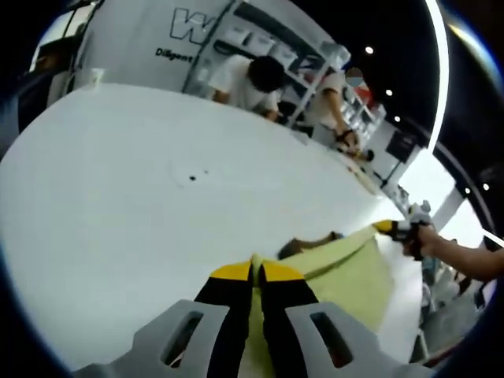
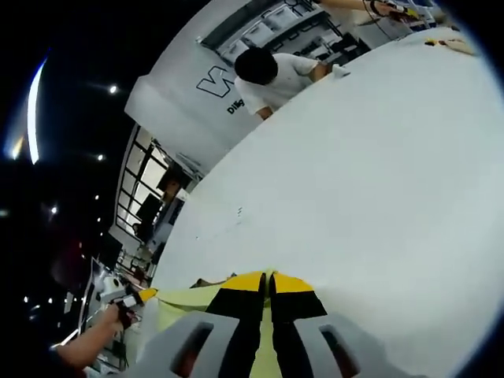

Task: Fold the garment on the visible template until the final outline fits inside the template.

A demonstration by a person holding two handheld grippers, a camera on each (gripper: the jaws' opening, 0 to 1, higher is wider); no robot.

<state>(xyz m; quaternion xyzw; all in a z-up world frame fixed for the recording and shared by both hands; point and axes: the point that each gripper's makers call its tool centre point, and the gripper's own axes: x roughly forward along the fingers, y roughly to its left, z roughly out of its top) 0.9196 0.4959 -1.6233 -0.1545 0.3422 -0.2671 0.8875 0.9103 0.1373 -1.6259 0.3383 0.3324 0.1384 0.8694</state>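
Note:
A yellow-green garment hangs stretched between both grippers above the white table. My left gripper is shut on one edge of it, with cloth showing between the jaws. The right gripper, held by a hand, pinches the far corner. In the right gripper view my right gripper is shut on the garment, and the left gripper holds the other end at the left. A brown strip peeks out behind the cloth; what it is, I cannot tell.
The table stretches wide and bare ahead, with a few small dark marks. A person in white leans over its far edge beside shelving. A cup stands at the far left rim.

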